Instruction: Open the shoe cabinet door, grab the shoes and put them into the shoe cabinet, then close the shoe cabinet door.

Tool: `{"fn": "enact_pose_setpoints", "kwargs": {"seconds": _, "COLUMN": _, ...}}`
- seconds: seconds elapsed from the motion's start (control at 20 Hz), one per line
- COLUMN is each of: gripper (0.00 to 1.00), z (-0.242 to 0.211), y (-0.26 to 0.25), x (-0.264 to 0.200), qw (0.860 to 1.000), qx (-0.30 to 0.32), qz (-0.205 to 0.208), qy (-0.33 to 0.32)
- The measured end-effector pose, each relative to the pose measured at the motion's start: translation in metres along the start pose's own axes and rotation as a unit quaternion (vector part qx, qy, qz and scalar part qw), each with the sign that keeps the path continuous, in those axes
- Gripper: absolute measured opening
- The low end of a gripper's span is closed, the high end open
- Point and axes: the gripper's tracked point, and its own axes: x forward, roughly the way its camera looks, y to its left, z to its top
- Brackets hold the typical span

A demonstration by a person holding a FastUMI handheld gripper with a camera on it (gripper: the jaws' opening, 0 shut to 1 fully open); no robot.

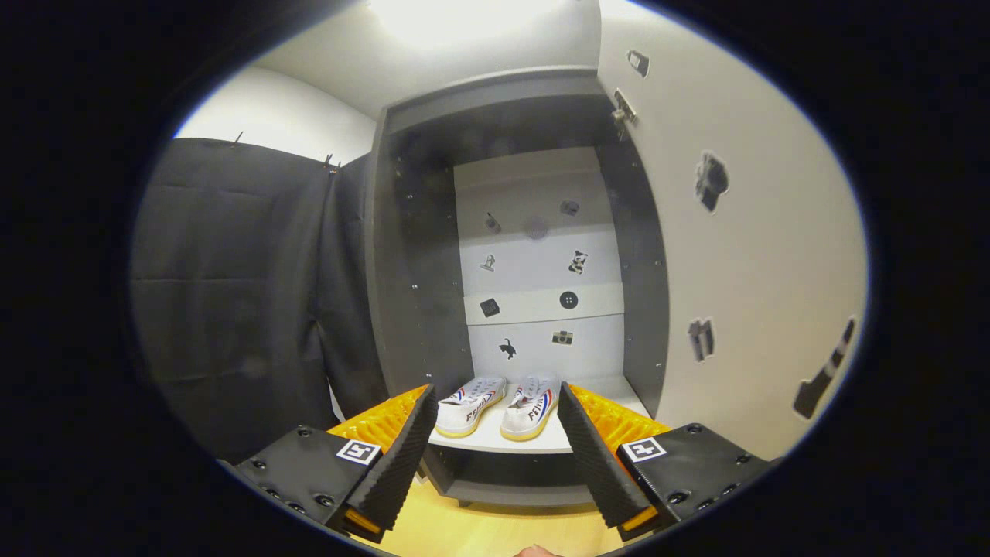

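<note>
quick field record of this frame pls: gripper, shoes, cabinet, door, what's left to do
gripper: the gripper is open, fingers spread wide, holding nothing
shoes: a pair of white shoes side by side on the bottom shelf, beyond the fingertips, seen in the gap between them
cabinet: dark grey shoe cabinet, white stickered back panel
door: cabinet door swung open on the right, inner face with dark stickers
surroundings: black cloth wall left of the cabinet, wooden floor below
left to do: shoes look placed; door not yet closed

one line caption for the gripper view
Open gripper faces two white shoes on the bottom shelf of the cabinet, door open.
</note>
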Motion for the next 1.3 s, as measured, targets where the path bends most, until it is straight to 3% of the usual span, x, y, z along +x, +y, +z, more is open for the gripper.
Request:
{"fn": "enact_pose_setpoints", "kwargs": {"seconds": 0.75, "gripper": 0.98, "z": 0.002, "y": -0.003, "x": -0.157, "qw": 0.999, "qx": -0.016, "qz": 0.034, "qy": 0.014}}
{"fn": "enact_pose_setpoints", "kwargs": {"seconds": 1.15, "gripper": 0.97, "z": 0.029, "y": -0.046, "x": -0.211, "qw": 1.0, "qx": 0.007, "qz": -0.01, "qy": -0.002}}
{"fn": "enact_pose_setpoints", "kwargs": {"seconds": 1.3, "gripper": 0.95, "z": 0.037, "y": -0.053, "x": -0.226, "qw": 0.999, "qx": 0.04, "qz": 0.0, "qy": -0.003}}
